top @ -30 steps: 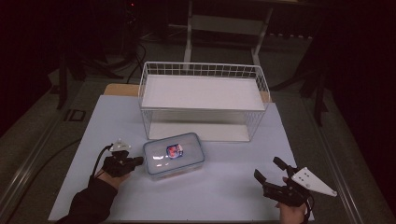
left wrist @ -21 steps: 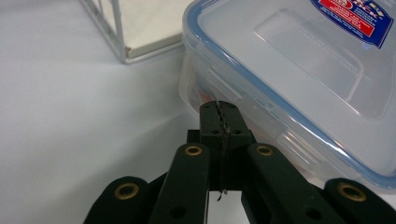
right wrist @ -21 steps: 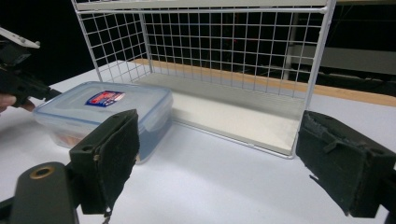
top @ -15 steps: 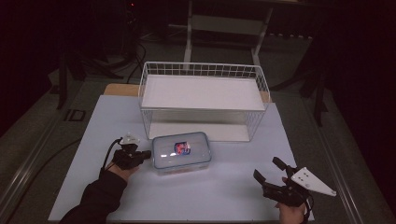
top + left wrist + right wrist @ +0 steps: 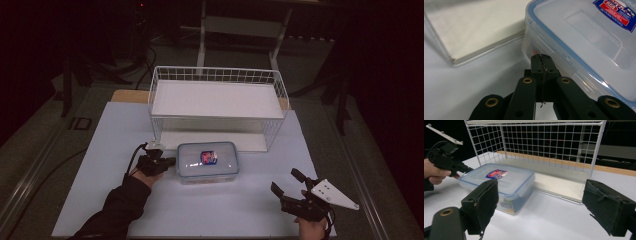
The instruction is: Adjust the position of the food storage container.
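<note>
resting near the front edge of the white table (image 5: 100, 150), the right gripper (image 5: 292, 186) has its jaws spread wide, holding nothing. farther in, the left gripper (image 5: 167, 162) has its jaws pressed together, tips touching the side of a lidded plastic box (image 5: 207, 161), just before a wire basket (image 5: 217, 75).

container (image 5: 208, 162): clear, blue-rimmed lid, red-and-blue label
wire basket (image 5: 217, 80): white grid
table (image 5: 100, 165): pale bluish white
left gripper (image 5: 541, 60): black, brass rivets
</note>
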